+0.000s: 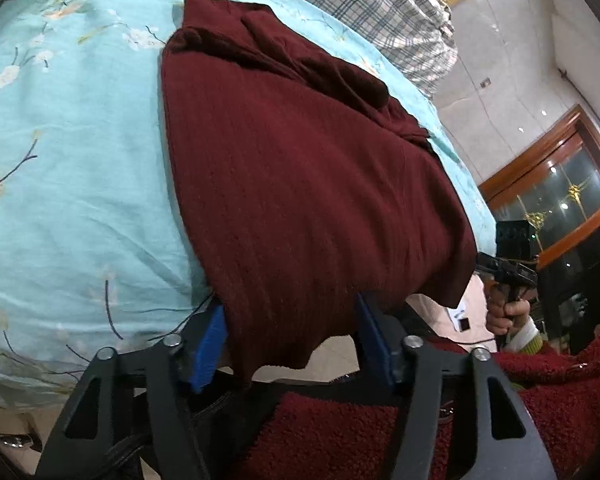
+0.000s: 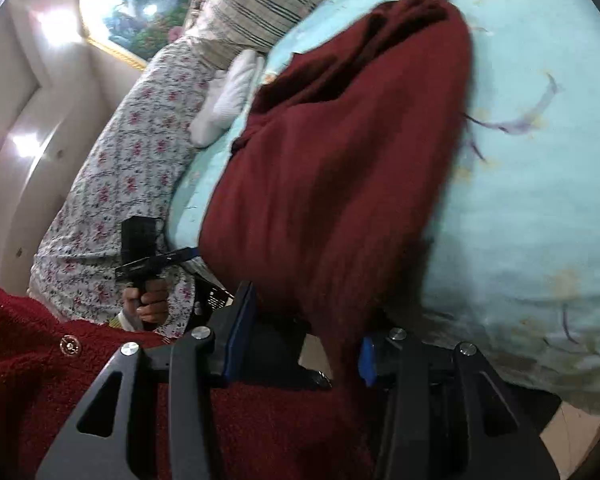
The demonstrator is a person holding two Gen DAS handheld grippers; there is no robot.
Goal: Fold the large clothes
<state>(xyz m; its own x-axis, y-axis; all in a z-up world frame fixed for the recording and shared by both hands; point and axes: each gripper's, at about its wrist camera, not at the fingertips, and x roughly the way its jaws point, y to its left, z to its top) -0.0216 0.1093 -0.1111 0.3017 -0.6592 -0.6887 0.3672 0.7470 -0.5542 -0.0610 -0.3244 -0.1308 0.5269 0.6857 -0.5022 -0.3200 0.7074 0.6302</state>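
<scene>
A dark red knitted garment (image 1: 300,168) lies lengthwise on the light blue flowered bedsheet (image 1: 68,184), and its near hem hangs over the bed's edge. My left gripper (image 1: 292,342) is at that hem, open, with the hanging cloth between its blue pads (image 1: 210,344) and a gap on the right side. In the right wrist view the same garment (image 2: 340,168) drops a corner between the fingers of my right gripper (image 2: 302,348), which is open; the cloth hangs close to the right pad (image 2: 368,360). Each view also shows the other gripper: right gripper (image 1: 504,272), left gripper (image 2: 152,260).
A plaid quilt (image 1: 380,12) and a striped pillow (image 2: 260,4) lie at the head of the bed. A flowered quilt (image 2: 132,152) and a white cloth (image 2: 228,96) lie along its side. A wooden glass cabinet (image 1: 560,184) stands beyond. The person's red fleece coat (image 1: 340,432) is just below the grippers.
</scene>
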